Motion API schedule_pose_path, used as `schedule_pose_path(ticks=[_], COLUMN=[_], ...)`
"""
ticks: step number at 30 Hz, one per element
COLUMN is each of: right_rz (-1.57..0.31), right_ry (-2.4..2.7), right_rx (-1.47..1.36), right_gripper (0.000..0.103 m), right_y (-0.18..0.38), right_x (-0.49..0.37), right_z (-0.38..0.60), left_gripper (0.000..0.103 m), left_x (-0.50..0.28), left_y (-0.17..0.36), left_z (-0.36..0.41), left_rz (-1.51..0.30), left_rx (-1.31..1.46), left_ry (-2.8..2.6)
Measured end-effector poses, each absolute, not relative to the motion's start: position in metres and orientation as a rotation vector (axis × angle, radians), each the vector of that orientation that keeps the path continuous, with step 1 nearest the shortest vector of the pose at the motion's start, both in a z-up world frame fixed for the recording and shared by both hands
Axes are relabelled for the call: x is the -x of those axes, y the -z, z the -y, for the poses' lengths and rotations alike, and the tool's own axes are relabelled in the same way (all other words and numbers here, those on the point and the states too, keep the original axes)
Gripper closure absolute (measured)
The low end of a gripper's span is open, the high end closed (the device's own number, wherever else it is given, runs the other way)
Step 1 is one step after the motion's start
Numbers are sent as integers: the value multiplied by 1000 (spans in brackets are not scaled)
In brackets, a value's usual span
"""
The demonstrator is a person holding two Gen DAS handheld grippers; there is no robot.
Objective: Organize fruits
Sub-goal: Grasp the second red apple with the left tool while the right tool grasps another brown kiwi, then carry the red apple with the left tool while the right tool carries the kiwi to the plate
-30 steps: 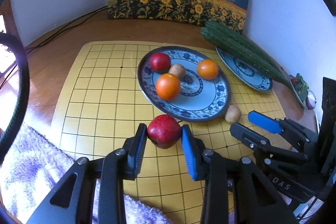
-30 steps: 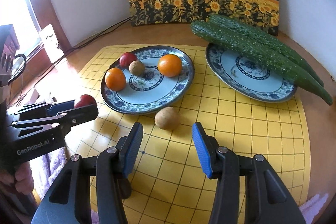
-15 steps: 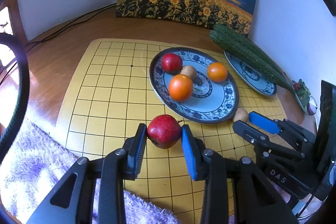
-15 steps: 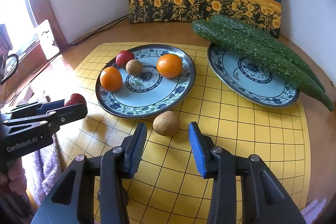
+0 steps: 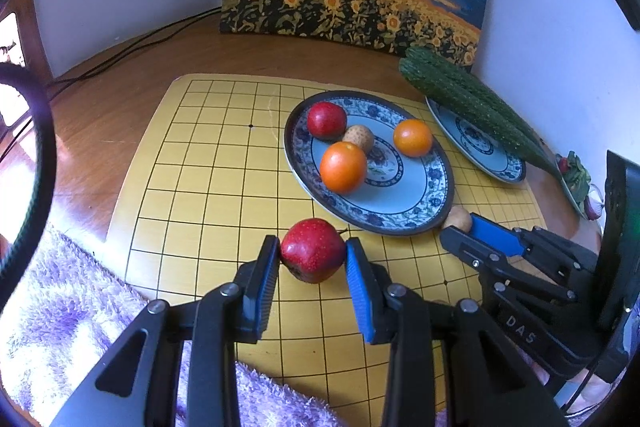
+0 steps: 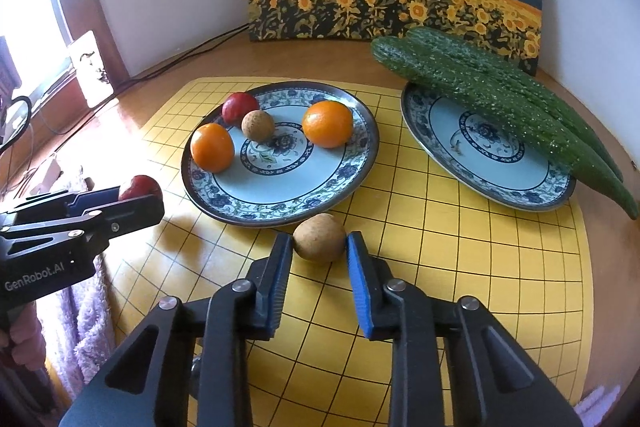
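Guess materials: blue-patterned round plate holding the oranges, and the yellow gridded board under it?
Blue-patterned round plate: likely glazed ceramic, given its glossy sheen and painted floral rim. Yellow gridded board: smooth and matte with printed black lines; wood, laminate or plastic, can't tell.

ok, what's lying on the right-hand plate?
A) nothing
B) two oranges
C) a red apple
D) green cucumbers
D: green cucumbers lie across the right-hand plate, while the oranges sit on the other plate.
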State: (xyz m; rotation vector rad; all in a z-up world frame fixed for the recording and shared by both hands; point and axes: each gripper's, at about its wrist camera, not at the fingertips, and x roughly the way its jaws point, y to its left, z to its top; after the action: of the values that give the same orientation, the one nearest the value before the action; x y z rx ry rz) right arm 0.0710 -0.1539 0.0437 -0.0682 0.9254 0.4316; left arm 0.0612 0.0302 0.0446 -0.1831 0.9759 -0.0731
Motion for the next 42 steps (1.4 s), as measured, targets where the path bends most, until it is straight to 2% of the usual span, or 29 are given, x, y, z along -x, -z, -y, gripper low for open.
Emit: schedule_pose_path(ticks=[22,42], right_rz=[-888,-874], right_ry=[-422,-445], right_rx=[-6,21], right_gripper=[74,74], right_y=[-61,-67], right_x=[-69,-80], right_z=[166,160], left_gripper=[68,68], left_x=[-73,-98], left_y=[-62,-42], left_z=[-11,5], left_rz=[-933,-949], left_rx=[128,106], left_ry=[121,136])
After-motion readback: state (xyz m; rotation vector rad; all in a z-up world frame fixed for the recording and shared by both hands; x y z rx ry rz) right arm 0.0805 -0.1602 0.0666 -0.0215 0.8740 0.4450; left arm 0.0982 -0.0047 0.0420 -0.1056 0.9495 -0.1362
